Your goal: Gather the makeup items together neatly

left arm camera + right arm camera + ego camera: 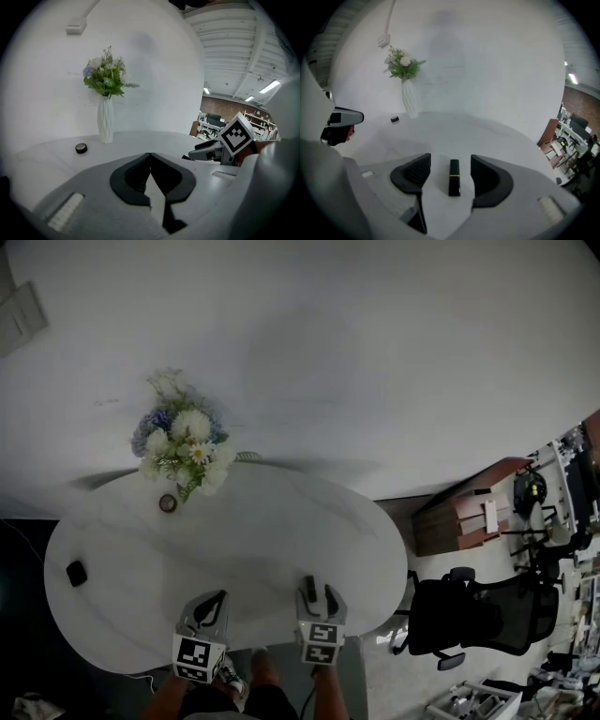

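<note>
The black lipstick tube (454, 177) lies flat on the white table (281, 521), lengthwise in the gap between the jaws of my right gripper (450, 164). A thin gold band runs around it. Those jaws stand apart, with the dark pads clear of the tube on both sides, so I am not gripping it. From the head view this spot is near the table's front edge, just ahead of me and right of centre.

My left gripper (150, 157) hangs just beside the right one, over the same front edge. Its jaws are closed together, tip to tip, with nothing between them.

Farther out, a small round black pot (168, 503) sits towards the far side of the table, just beside the foot of the vase (105, 119) and well apart from the lipstick. A dark flat item (76, 573) lies alone near the table's left edge; I cannot tell what it is.

The vase is white and ribbed and stands upright at the back of the table against the wall. It holds a bunch of flowers (185, 442), white and pale blue with green leaves.
</note>
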A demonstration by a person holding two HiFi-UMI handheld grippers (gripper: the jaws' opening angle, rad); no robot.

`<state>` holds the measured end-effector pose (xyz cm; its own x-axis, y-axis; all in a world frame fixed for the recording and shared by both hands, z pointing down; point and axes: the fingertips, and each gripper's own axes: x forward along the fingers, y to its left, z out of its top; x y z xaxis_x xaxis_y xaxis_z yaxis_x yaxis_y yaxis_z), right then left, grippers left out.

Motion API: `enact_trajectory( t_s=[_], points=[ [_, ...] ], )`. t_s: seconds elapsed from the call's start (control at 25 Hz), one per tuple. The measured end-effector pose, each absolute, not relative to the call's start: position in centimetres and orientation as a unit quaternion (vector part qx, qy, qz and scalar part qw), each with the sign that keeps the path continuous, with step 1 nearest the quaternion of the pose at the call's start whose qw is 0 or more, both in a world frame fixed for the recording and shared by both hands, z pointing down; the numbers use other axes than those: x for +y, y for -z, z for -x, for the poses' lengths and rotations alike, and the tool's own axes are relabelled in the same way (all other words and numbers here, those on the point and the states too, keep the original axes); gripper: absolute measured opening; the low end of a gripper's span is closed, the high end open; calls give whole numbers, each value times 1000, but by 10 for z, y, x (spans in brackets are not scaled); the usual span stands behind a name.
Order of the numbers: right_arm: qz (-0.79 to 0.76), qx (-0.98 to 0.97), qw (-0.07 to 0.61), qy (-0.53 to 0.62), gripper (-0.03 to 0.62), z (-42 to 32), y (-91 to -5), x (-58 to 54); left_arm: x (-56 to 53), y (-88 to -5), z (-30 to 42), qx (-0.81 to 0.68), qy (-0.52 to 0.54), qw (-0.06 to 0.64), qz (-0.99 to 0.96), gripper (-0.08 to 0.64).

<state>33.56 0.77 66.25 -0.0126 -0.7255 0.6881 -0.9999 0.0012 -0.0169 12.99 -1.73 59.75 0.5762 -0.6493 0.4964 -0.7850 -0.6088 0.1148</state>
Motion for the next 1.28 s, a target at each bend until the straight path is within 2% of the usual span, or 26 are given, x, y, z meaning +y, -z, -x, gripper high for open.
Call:
enact_trajectory(
  t_s=[0.4,0.68,0.88,1.28],
  points=[
    [-643,-723,189,-170,267,-283,-550,-5,-16,-519,-94,-455,-157,107,-870,11],
    [-613,-767,150,-113,155,-232,-484,-4,-8,-458,-51,-504,-120,71,-852,11],
    [-590,-794,122,-81,107,-194,-448,1,2,-430,-19,-538,-102,53,-835,11],
    [-548,-828,109,-53,7,-140,-421,12,23,-406,27,-577,-87,40,-811,11]
  ],
)
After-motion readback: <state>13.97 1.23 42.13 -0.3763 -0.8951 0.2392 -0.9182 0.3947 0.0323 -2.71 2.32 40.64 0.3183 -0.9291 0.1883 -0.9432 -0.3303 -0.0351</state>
